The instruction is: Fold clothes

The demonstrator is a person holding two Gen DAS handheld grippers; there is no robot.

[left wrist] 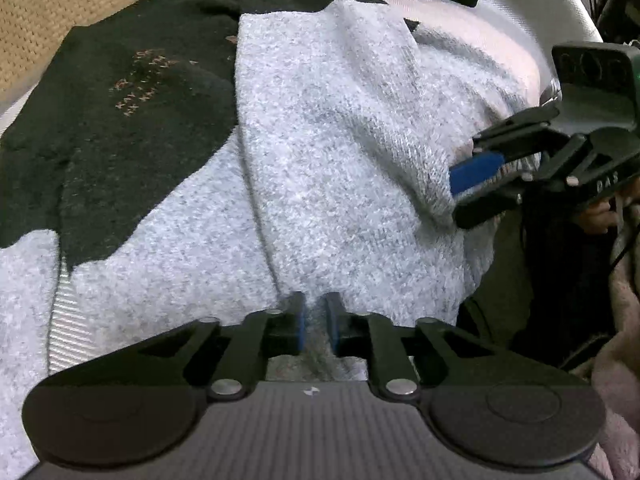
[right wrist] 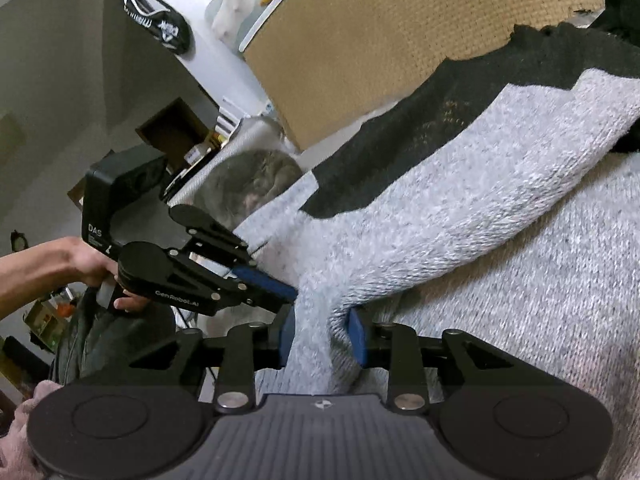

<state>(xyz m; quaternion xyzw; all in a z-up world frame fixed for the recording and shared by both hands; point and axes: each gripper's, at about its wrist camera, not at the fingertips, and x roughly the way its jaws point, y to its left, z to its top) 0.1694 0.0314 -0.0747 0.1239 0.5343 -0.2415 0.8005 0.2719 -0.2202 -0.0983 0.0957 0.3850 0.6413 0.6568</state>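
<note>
The left hand-held gripper (left wrist: 315, 322) points steeply down at the grey and black knitted sweater (left wrist: 320, 128), its blue pads (left wrist: 301, 326) standing a narrow gap apart with grey knit showing between them; whether they press the fabric cannot be told. Just beside it, the right hand-held gripper (right wrist: 322, 334) has a thick gathered fold of the same grey knit between its blue pads (right wrist: 357, 336), which touch the fold on both sides, the jaws standing partly apart around it. The sweater lies spread out beyond both grippers over a pale ribbed surface (left wrist: 66, 312), its grey sleeve folded across the body and its black upper part with faint stitched marks farther away. A hand (right wrist: 90, 266) grips the left tool's handle. Beyond the sweater stands a tan woven panel (right wrist: 400, 28).
</note>
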